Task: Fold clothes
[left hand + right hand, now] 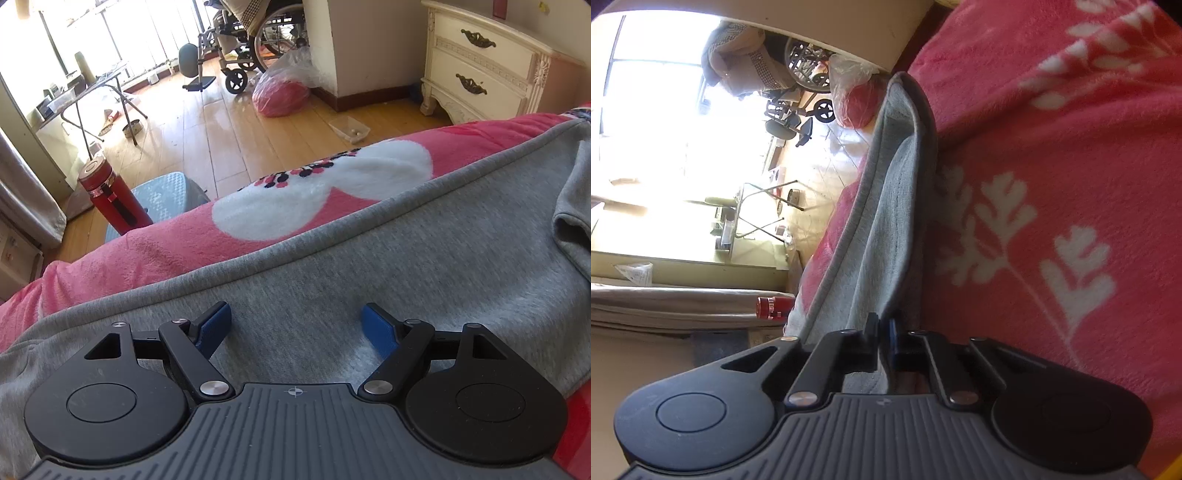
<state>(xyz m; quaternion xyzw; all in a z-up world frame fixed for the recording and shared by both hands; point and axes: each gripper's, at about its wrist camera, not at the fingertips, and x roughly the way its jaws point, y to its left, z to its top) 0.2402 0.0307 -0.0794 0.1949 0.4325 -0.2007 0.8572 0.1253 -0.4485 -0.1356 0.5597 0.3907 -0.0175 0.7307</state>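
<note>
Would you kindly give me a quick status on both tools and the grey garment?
Left tool open above grey garment, nothing gripped. Right tool shut on garment edge, fabric raised off pink blanket. Nothing in the way.

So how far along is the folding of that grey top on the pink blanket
Early, by the look of it. Done: the grey top lies spread on the pink blanket. In hand: the right claw is shut on its edge, lifting a flap; the left claw hovers open over the cloth. Left: laying that flap over, and the loose sleeve.
</note>
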